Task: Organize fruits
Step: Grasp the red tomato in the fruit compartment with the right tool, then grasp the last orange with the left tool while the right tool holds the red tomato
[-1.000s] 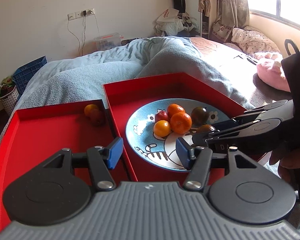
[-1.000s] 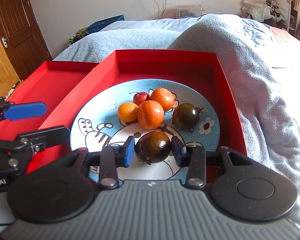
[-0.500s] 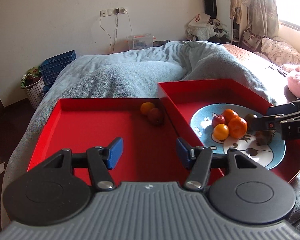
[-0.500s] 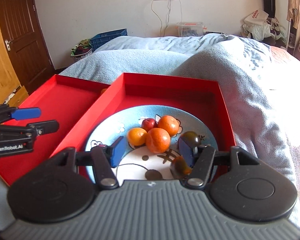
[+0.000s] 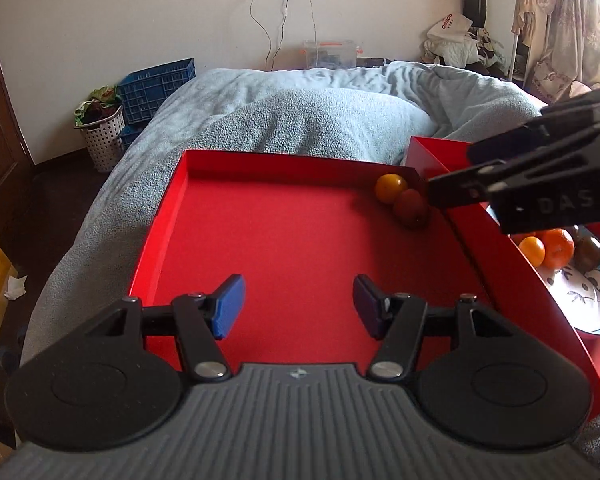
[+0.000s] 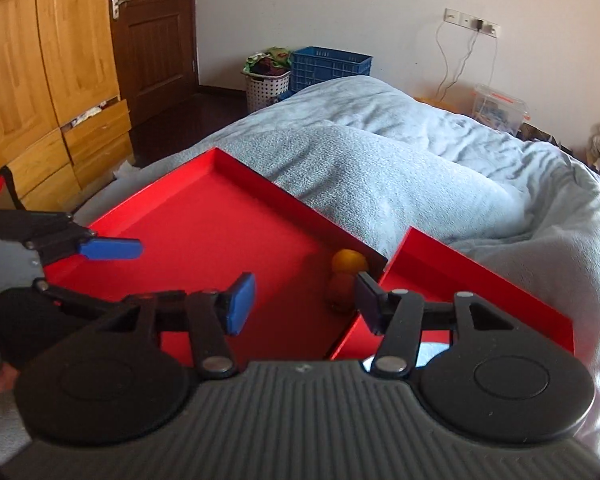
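A flat red tray lies on the bed with an orange and a dark red fruit in its far right corner. A deeper red box beside it holds a blue plate with oranges and a dark tomato. My left gripper is open and empty over the tray's near edge. My right gripper is open and empty above the tray's corner, near the orange and the dark fruit; it also shows in the left wrist view.
A grey-blue blanket bulges behind the tray and box. A blue crate and a dotted basket stand by the wall. A wooden wardrobe and door are at the left.
My right gripper opened, let the dark tomato go onto the plate, and swung left over the flat tray. My left gripper also turned left, away from the plate.
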{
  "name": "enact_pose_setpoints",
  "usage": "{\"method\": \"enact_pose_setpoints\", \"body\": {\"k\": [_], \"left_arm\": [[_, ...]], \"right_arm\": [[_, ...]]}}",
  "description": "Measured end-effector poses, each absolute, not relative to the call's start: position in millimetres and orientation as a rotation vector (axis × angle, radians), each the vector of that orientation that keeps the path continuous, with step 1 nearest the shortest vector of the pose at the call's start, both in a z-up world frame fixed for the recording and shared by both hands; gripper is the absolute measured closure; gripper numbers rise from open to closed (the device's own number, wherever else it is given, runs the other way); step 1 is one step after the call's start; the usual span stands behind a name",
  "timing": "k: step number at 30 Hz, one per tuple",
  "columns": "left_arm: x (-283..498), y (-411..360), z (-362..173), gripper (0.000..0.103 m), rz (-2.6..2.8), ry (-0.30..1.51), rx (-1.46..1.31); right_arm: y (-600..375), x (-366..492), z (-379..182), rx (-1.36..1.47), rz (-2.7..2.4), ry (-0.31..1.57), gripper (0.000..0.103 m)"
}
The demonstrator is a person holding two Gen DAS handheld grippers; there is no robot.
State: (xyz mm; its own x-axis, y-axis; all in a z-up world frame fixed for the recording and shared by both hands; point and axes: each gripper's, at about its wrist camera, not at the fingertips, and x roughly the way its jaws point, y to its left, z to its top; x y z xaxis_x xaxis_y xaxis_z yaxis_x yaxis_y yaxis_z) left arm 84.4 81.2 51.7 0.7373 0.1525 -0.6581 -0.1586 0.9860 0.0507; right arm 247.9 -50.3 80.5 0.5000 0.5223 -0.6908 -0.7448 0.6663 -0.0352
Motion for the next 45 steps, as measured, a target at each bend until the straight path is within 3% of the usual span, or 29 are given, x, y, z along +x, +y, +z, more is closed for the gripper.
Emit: {"method": "enact_pose_setpoints", "body": {"k": [6, 14, 16, 27, 45], "left_arm": [[73, 89, 57, 0.031, 0.176, 0.7, -0.03], [76, 97, 60, 0.031, 0.157, 0.698, -0.09], [76, 97, 59, 0.031, 0.155, 0.701, -0.095], [75, 96, 58, 0.031, 0.145, 0.702, -0.097], [99, 80, 87, 0.028, 0.038, 0.664, -0.013]], "right_arm": [[-21, 267, 58, -0.426, 0.799, 0.75, 0.056], [15, 273, 49, -0.54, 0.831, 0.725, 0.058], [24, 280, 40, -0.607, 0.788, 0.743, 0.063], [32, 281, 19, -0.706, 0.774, 0.748, 0.068], [-112, 181, 104, -0.225, 0.793, 0.605, 0.068]]}}
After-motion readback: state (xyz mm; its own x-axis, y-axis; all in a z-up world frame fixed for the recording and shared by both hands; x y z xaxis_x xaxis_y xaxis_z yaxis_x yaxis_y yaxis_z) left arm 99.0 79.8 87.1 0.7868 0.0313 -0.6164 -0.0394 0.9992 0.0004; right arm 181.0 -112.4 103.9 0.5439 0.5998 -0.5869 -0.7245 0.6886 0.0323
